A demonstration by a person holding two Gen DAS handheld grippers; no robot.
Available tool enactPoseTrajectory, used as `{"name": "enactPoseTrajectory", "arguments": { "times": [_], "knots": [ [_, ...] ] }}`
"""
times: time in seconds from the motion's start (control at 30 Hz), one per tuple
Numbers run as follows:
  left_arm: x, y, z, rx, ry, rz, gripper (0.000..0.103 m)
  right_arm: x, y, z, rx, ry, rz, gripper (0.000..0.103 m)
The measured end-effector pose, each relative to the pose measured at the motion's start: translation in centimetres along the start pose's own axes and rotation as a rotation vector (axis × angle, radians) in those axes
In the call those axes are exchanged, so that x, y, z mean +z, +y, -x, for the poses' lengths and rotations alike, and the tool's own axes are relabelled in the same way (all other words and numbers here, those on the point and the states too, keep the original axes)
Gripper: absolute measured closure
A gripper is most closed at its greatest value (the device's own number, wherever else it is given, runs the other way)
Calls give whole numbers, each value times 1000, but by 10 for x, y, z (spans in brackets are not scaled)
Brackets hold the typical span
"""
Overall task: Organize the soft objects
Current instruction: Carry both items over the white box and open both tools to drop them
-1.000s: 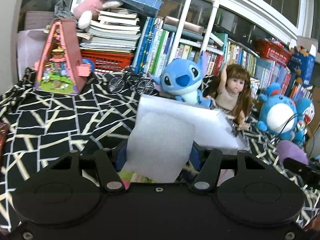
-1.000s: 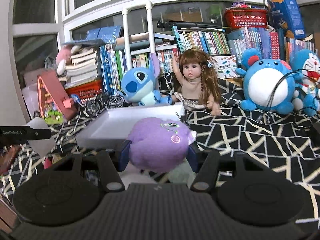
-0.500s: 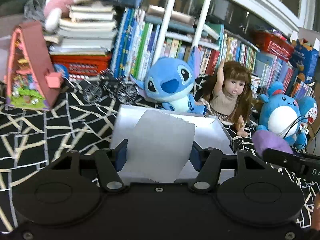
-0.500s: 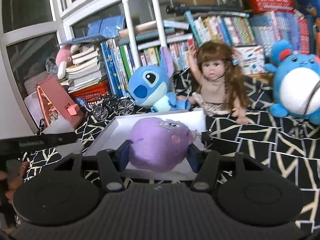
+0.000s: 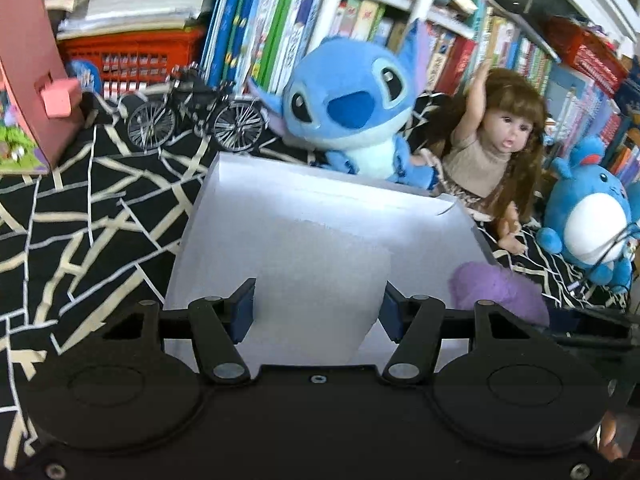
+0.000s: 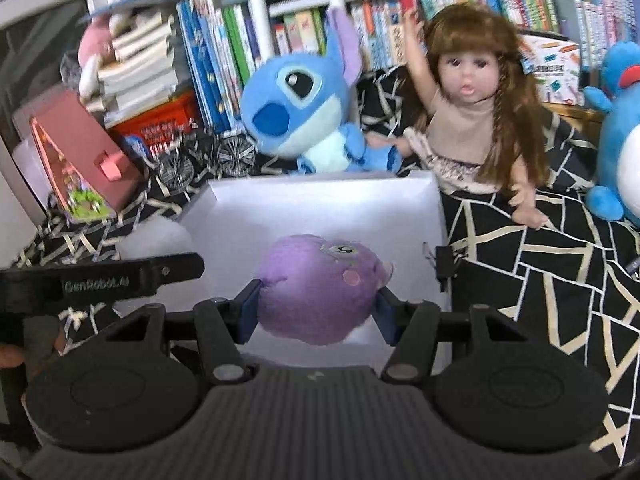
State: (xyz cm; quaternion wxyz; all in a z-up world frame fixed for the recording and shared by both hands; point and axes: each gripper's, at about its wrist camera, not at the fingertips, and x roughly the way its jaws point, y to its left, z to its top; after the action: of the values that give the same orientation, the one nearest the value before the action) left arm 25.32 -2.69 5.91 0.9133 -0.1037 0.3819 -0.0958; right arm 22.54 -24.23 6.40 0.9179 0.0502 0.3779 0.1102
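White foam block [image 5: 320, 276], pale and soft-edged, is clamped between the blue pads of the left claw [image 5: 316, 312], held above the near part of a white tray [image 5: 256, 208]. Purple plush toy [image 6: 320, 288], round, with a stitched eye and pink cheek patches, is gripped on both flanks by the right claw [image 6: 318, 312] and hangs over the near half of the same tray [image 6: 320, 208]; in the left wrist view the purple toy [image 5: 496, 292] shows at the tray's right edge, with the right claw's black arm just beside it. In the right wrist view the left claw [image 6: 100, 280] appears as a black bar at the left, the foam block [image 6: 156, 240] showing pale behind it at the tray's left rim. The tray rests on a black cloth [image 5: 80, 216] with a cream line pattern. Behind the tray's far rim: a blue plush with big ears [image 5: 348, 116], touching or nearly touching the rim; a doll [image 5: 492, 148] with long brown hair and one arm raised, to its right; a round blue and white plush [image 5: 588, 216] further right. To the left: a small model bicycle [image 5: 196, 116] and a pink toy house [image 5: 36, 76]. Rows of books [image 5: 256, 20] and a red basket [image 5: 132, 56] fill the back. A small black clip [image 6: 444, 264] sits on the tray's right edge.
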Motion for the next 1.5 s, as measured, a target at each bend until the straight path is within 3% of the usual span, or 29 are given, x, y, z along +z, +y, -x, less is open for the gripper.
{"name": "enactPoseTrajectory", "arguments": {
  "times": [0.27, 0.7, 0.83, 0.9, 1.03, 1.17, 1.5],
  "knots": [
    [-2, 3, -28, 8, 39, 30, 44, -6, 7, -29, -20, 53, 36, 41],
    [-7, 3, -41, 11, 67, 21, 44, -17, 4, -47, -33, 98, 41, 40],
    [-9, 4, -44, 10, 76, 25, 43, -19, 1, -51, -29, 105, 22, 38],
    [-10, 3, -43, 13, 78, 21, 43, -20, 0, -50, -27, 100, 19, 30],
    [-9, 1, -38, 16, 79, 9, 32, -19, 1, -44, -11, 85, 16, 18],
    [-9, -3, -26, 9, 54, -12, 22, -16, 5, -32, -5, 55, 36, 15],
    [-13, -10, 28, -57, -32, -48, 17, -18, 8, 13, 22, -50, 68, 8]
  ]
}}
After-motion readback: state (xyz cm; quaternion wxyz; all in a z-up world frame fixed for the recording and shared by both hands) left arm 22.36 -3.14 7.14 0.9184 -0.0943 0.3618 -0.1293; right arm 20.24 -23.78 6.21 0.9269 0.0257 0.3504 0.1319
